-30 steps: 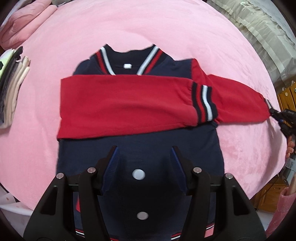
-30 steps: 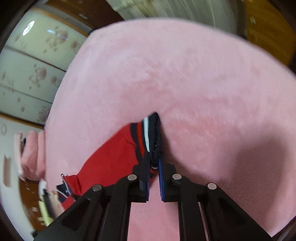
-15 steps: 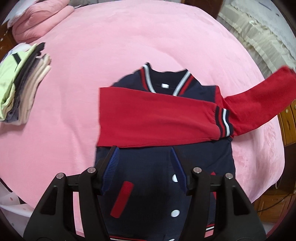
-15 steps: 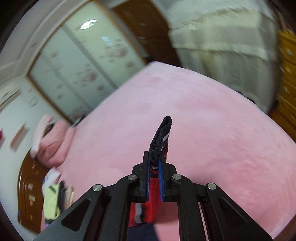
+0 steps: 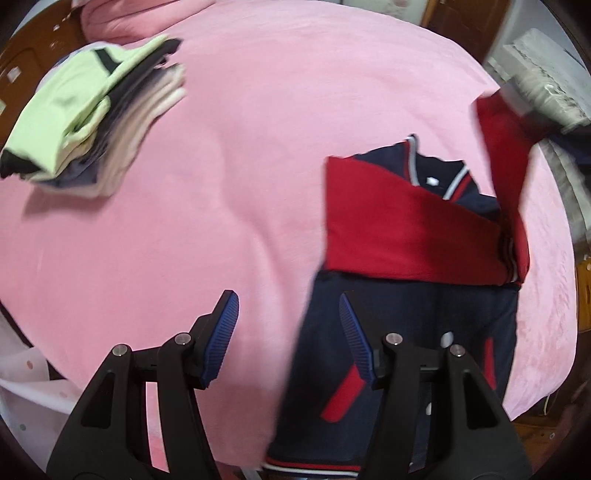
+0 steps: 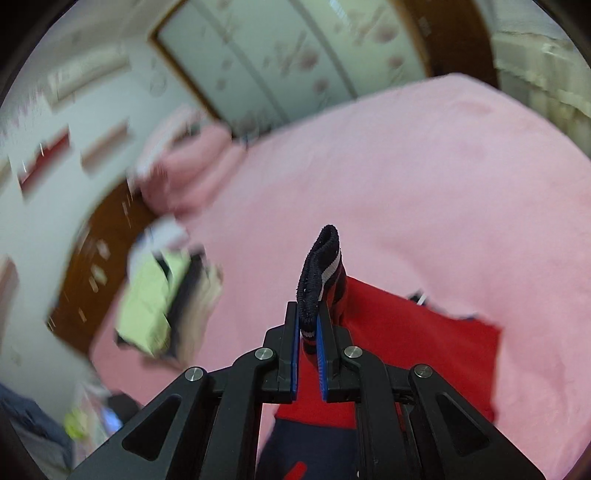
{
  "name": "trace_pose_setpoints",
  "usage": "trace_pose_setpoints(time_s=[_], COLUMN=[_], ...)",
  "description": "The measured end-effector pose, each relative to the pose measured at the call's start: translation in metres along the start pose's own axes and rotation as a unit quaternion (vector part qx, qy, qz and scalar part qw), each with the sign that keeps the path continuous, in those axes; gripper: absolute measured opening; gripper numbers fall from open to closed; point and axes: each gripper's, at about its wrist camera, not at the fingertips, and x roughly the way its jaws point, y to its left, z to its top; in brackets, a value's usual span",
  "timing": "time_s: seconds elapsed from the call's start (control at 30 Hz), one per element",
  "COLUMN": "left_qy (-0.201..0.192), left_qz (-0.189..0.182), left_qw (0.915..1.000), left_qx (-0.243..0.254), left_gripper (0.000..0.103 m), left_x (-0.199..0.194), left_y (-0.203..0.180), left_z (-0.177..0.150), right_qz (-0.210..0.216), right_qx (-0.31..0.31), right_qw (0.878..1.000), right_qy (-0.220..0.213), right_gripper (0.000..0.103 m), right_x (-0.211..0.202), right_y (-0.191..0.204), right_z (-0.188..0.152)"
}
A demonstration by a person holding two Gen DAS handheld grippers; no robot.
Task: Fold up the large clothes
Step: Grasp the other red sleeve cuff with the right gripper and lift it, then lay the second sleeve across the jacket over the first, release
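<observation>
A navy jacket point(image 5: 406, 354) with red sleeves lies on the pink bed cover point(image 5: 258, 147). One red sleeve point(image 5: 399, 229) is folded flat across its chest. The other red sleeve point(image 5: 506, 155) is lifted up at the right. My right gripper point(image 6: 308, 314) is shut on that sleeve's striped navy cuff point(image 6: 319, 269), held above the jacket point(image 6: 406, 354). My left gripper point(image 5: 288, 317) hovers over the jacket's left edge, open, with nothing between its blue pads point(image 5: 221, 339).
A stack of folded clothes point(image 5: 96, 114) with a light green top sits at the far left of the bed; the stack point(image 6: 162, 291) shows in the right wrist view too. Pink bedding point(image 5: 122, 18) lies at the head. Wooden furniture and a wardrobe point(image 6: 277, 55) surround the bed.
My right gripper lifted the sleeve cuff off the bed and swung it up and over toward the jacket. My left gripper slid to the left, so the jacket now sits at the right.
</observation>
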Motion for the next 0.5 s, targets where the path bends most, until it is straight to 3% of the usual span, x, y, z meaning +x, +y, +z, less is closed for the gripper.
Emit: trace_pose_setpoints(time_s=[0.1,0.17,0.27,0.37,0.4,0.43,0.5], left_qy=[0.006,0.002,0.001,-0.005,-0.007,-0.007,-0.007], left_qz=[0.001,-0.018,-0.003,0.006,0.003,-0.004,-0.025], left_qw=[0.9999,0.9997,0.9988,0.9976,0.9973,0.9971,0.9970], left_qx=[-0.009,-0.017,-0.049,-0.069,-0.073,-0.076,-0.073], left_gripper=[0.054,0.054,0.054,0.054,0.054,0.054,0.054], left_x=[-0.001,-0.002,-0.002,-0.007,-0.009,-0.012,-0.017], left_y=[0.016,0.027,0.041,0.055,0.057,0.059,0.060], left_z=[-0.008,-0.012,-0.015,-0.019,-0.020,-0.022,-0.027], right_qz=[-0.028,-0.038,-0.088,-0.092,-0.089,-0.092,-0.096], right_qx=[-0.036,-0.029,-0.046,-0.042,-0.037,-0.035,-0.041], right_qw=[0.997,0.994,0.988,0.984,0.984,0.984,0.986], right_qy=[0.058,0.098,0.119,0.143,0.150,0.148,0.133], right_gripper=[0.008,0.008,0.009,0.029,0.044,0.051,0.051], right_x=[0.061,0.107,0.142,0.161,0.158,0.150,0.130], right_y=[0.019,0.021,0.020,0.034,0.033,0.034,0.039], right_z=[-0.044,-0.072,-0.102,-0.118,-0.121,-0.123,-0.126])
